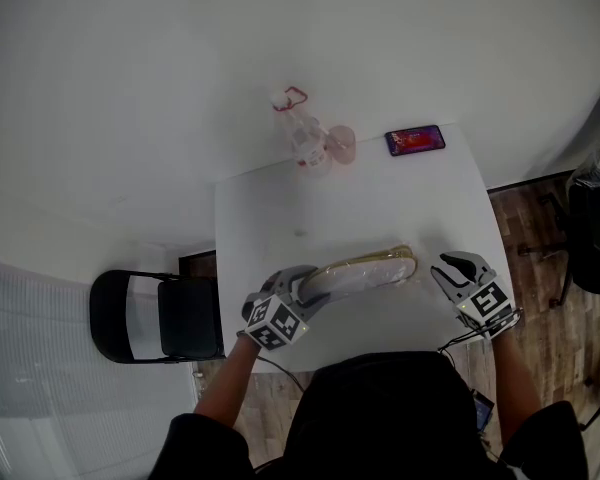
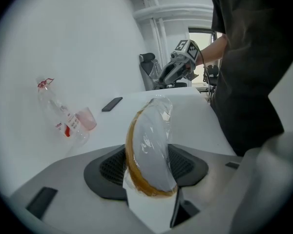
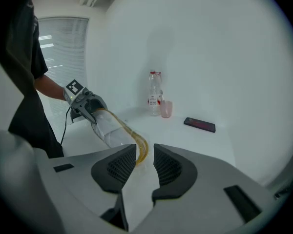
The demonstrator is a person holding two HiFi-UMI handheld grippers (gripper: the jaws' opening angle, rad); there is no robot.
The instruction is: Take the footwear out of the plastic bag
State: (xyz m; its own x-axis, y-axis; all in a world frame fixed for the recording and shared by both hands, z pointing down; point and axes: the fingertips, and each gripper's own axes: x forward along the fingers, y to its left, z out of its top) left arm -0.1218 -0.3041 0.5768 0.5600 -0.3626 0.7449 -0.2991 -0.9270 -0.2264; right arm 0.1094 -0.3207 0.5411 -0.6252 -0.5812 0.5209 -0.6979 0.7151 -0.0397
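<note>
- On the white worktop (image 1: 380, 208), in the head view, a flat shoe (image 1: 365, 271) wrapped in a clear plastic bag (image 1: 405, 268) lies crosswise near the front edge.
- At its left end the left tongs (image 1: 302, 286) hold it. The right tongs (image 1: 452, 266) sit just right of its other end, apart from it.
- Along the far edge stand a clear bottle (image 1: 305, 133) with a red cap strap and a pink cup (image 1: 341, 144) just beside it. A dark phone (image 1: 415, 140) lies flat to their right.
- A black chair (image 1: 155, 316) stands on the floor to the left of the worktop.
- In the left gripper view the left tongs (image 2: 149, 167) are clamped on the bagged shoe (image 2: 149, 145), both pads pressing its sides. Its tan sole edge faces left.
- The bag's loose end (image 2: 162, 105) reaches out past the shoe's far tip.
- Beyond it the right tongs (image 2: 173, 72) show above the worktop, with the bottle (image 2: 58, 111), cup (image 2: 86, 118) and phone (image 2: 112, 104) off to the left.
- In the right gripper view the right tongs (image 3: 145, 165) stand a little apart with nothing between the pads.
- The shoe's tip (image 3: 136, 147) lies just beyond the gap, and the left tongs (image 3: 88, 106) grip its far end.
</note>
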